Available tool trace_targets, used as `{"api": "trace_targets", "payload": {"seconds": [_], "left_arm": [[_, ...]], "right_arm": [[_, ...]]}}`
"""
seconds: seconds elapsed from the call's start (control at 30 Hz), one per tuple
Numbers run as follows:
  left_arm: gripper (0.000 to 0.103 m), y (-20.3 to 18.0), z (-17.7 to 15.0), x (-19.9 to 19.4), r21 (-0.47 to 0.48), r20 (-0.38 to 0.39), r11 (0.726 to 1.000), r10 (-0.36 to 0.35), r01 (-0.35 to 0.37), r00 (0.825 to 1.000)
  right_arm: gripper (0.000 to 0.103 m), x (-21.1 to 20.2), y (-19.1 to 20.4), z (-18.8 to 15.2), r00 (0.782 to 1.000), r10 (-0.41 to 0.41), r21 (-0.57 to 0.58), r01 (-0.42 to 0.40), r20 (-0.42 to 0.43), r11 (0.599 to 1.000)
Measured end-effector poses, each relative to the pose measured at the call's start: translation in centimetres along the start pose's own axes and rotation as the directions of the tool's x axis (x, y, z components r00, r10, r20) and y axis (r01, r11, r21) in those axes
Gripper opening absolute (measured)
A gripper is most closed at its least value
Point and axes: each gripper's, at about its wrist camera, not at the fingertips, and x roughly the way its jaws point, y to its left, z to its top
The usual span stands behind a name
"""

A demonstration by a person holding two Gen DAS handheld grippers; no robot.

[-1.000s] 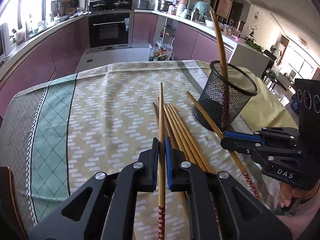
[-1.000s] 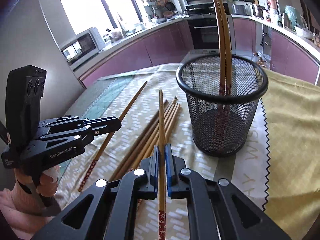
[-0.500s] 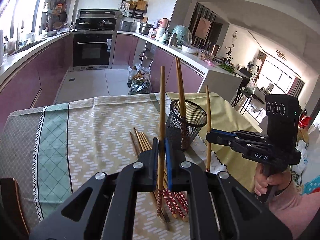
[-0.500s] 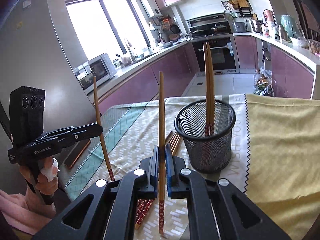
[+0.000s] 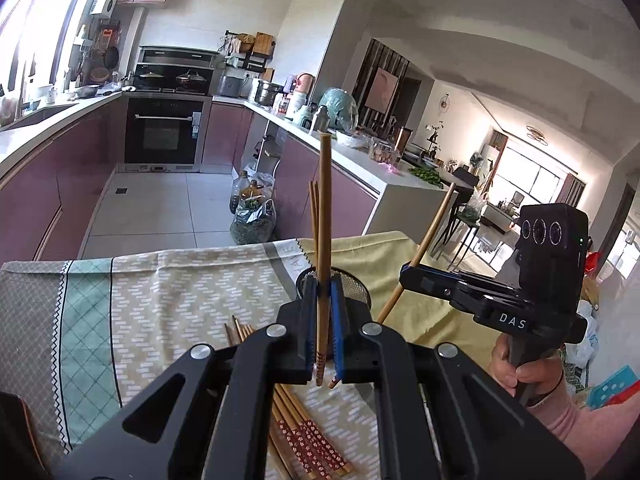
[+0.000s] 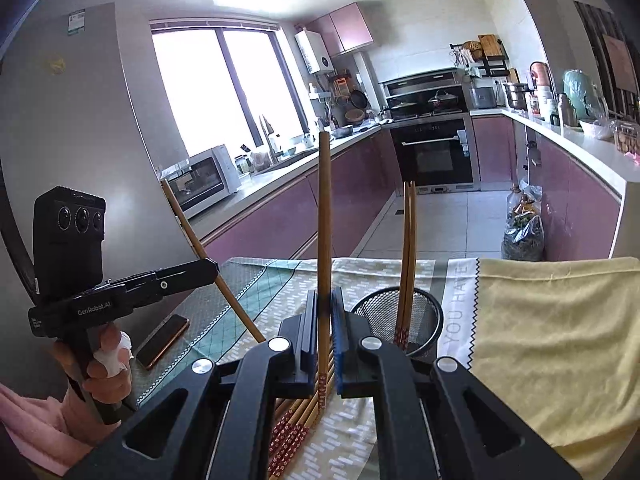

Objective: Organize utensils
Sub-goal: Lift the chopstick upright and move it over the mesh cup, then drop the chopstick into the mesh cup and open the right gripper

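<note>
Holding: left gripper (image 5: 322, 320) pinches one wooden chopstick (image 5: 325, 216) upright; right gripper (image 6: 325, 332) likewise clamps another (image 6: 324, 220).
Nearby: round black mesh cup (image 6: 424, 312) holding two sticks; loose chopsticks (image 5: 308, 436) on patterned cloth (image 5: 180, 292); phone (image 6: 162, 342).

Home kitchen, open to living area. Evidence: built-in oven (image 6: 434, 156) under hob with lidded pots (image 6: 442, 100); mauve base cabinets (image 5: 60, 184) under white worktop (image 6: 592, 152); microwave (image 6: 204, 180) beside sink tap (image 6: 268, 136); wall-mounted water heater (image 6: 316, 52); hanging pans (image 6: 356, 98). Cloth-covered table (image 5: 180, 280) in foreground. Beyond the peninsula: dining chairs (image 5: 460, 216), large bright window (image 5: 524, 176).
</note>
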Motion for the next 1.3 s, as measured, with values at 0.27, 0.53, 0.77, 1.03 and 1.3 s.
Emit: {"api": "trace_targets", "payload": {"seconds": [0.27, 0.53, 0.77, 1.03, 1.3], "left_arm": [[0.007, -2.1, 3.7, 0.7, 0.043, 0.07, 0.999, -0.022, 0.019, 0.997], [0.007, -3.4, 6.0, 2.6, 0.068, 0.092, 0.998, -0.012, 0.005, 0.996], [0.007, -3.7, 5.3, 5.6, 0.084, 0.025, 0.996, 0.033, -0.035, 0.999], [0.007, -3.2, 3.4, 8.9, 0.111, -0.106, 0.992, 0.064, -0.053, 0.992], [0.007, -1.5, 2.4, 11.9, 0.097, -0.192, 0.994, 0.069, -0.051, 0.979]], "right_arm": [[0.006, -1.4, -0.4, 3.2, 0.998, -0.026, -0.035, 0.028, 0.06, 0.999], [0.006, -1.8, -0.9, 5.4, 0.992, -0.07, -0.059, 0.077, 0.108, 0.995], [0.006, 0.6, -2.0, 5.2, 0.991, -0.119, -0.058, 0.122, 0.057, 0.991], [0.006, 4.4, -3.2, 3.8, 0.987, -0.124, -0.038, 0.121, -0.099, 0.992], [0.006, 7.4, -3.7, 2.8, 0.973, -0.113, -0.016, 0.112, -0.2, 0.994]]}}
